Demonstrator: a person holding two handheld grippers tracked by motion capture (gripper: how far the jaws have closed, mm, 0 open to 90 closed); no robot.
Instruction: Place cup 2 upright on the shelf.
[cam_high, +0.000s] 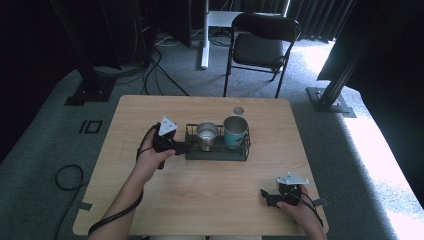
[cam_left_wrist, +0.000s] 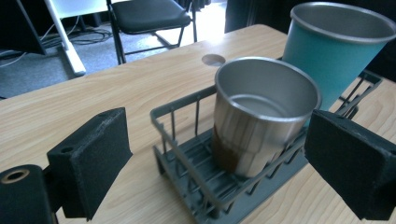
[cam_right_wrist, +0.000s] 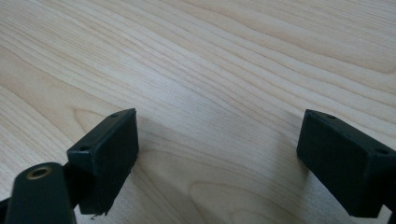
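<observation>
Standing bare of any readable label or writing: wooden surface (cam_high: 200, 190), dark wire rack (cam_left_wrist: 196, 186) at its middle, teal cup (cam_left_wrist: 334, 56) and steel cup (cam_left_wrist: 261, 121) upright inside. Flanking the steel cup with jaws spread wide, touching nothing: left tool (cam_left_wrist: 219, 158). Resting low over bare surface near the front right, jaws equally spread, empty: right tool (cam_right_wrist: 217, 154).

We see a light wooden table (cam_high: 210, 200) on grey carpet (cam_high: 45, 130). Beyond the table's far edge stands a black folding chair (cam_high: 260, 47) beside a white desk leg (cam_high: 204, 35). Cables (cam_high: 155, 70) trail across the floor. Dark curtains (cam_high: 320, 15) hang behind, and bright light falls past the table's right edge.
</observation>
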